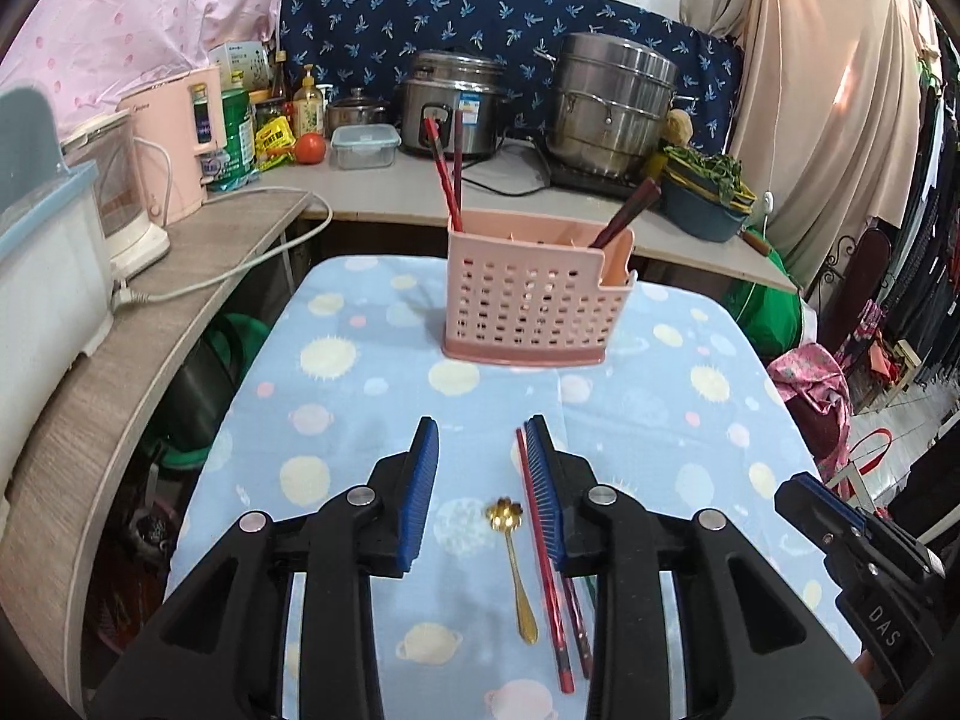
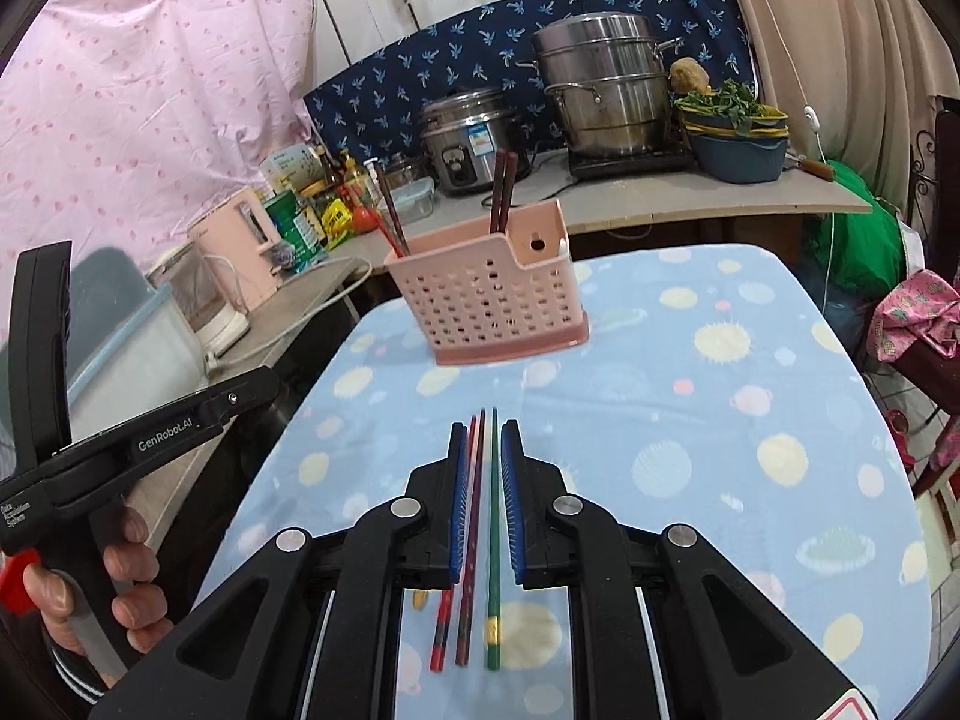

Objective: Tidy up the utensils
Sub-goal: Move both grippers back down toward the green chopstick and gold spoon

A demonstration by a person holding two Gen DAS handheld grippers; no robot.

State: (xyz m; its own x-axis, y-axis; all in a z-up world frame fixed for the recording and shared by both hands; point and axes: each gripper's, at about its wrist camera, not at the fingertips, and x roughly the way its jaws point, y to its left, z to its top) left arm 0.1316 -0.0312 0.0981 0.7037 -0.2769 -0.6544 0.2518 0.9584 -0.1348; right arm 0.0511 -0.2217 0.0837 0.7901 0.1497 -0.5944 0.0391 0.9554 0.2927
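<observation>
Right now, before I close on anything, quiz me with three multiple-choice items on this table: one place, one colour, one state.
1. Where is the gold spoon?
A. in the holder
B. flat on the cloth beside the loose chopsticks
C. on the back counter

2. What colour is the utensil holder?
A. pink
B. white
C. green

3. How is the left gripper?
A. shut on the spoon
B. shut on a chopstick
C. open, gripping nothing

Answers:
1 B: the gold spoon lies on the cloth, just left of the loose chopsticks.
2 A: the utensil holder is pink plastic.
3 C: the left gripper has its pads apart, touching nothing.
</observation>
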